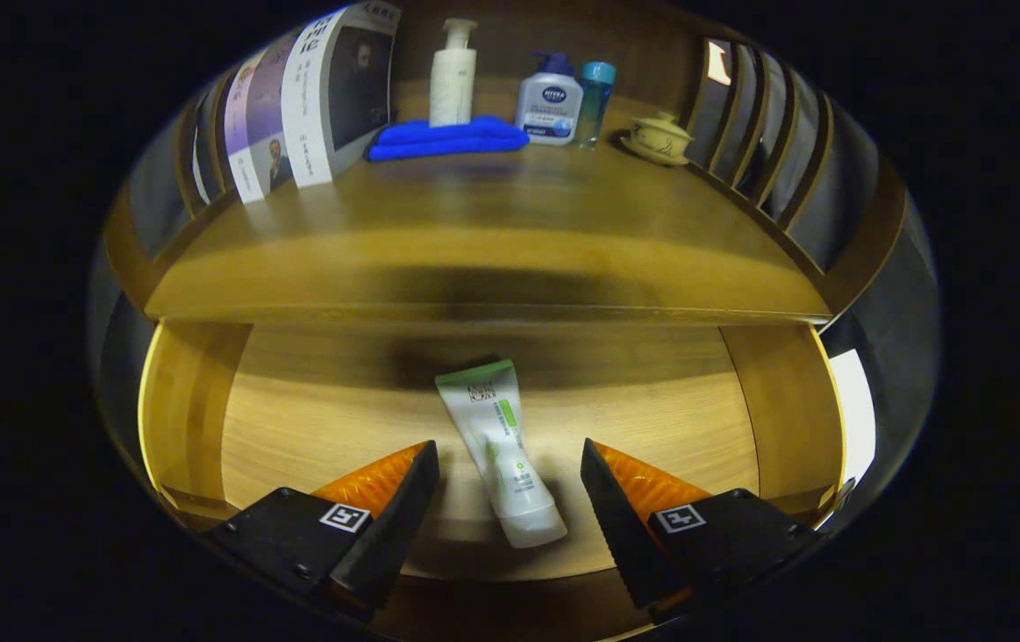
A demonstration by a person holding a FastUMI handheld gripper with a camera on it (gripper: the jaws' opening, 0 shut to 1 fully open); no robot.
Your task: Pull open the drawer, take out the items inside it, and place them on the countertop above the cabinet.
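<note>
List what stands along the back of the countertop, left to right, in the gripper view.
Books → blue cloth with the white pump bottle behind it → blue-capped lotion bottle → teal bottle → lidded teacup on a saucer. The gripper hangs open over the drawer, its jaws either side of the tube.

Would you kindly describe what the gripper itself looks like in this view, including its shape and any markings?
The gripper has two wedge-shaped jaws that taper to points, with finely ribbed outer faces and toothed inner edges. Each sits on a dark, blocky mount bearing a small square black-and-white marker, with a screw head or two visible. No cables or sleeves are in sight. The jaws stand open.
</note>
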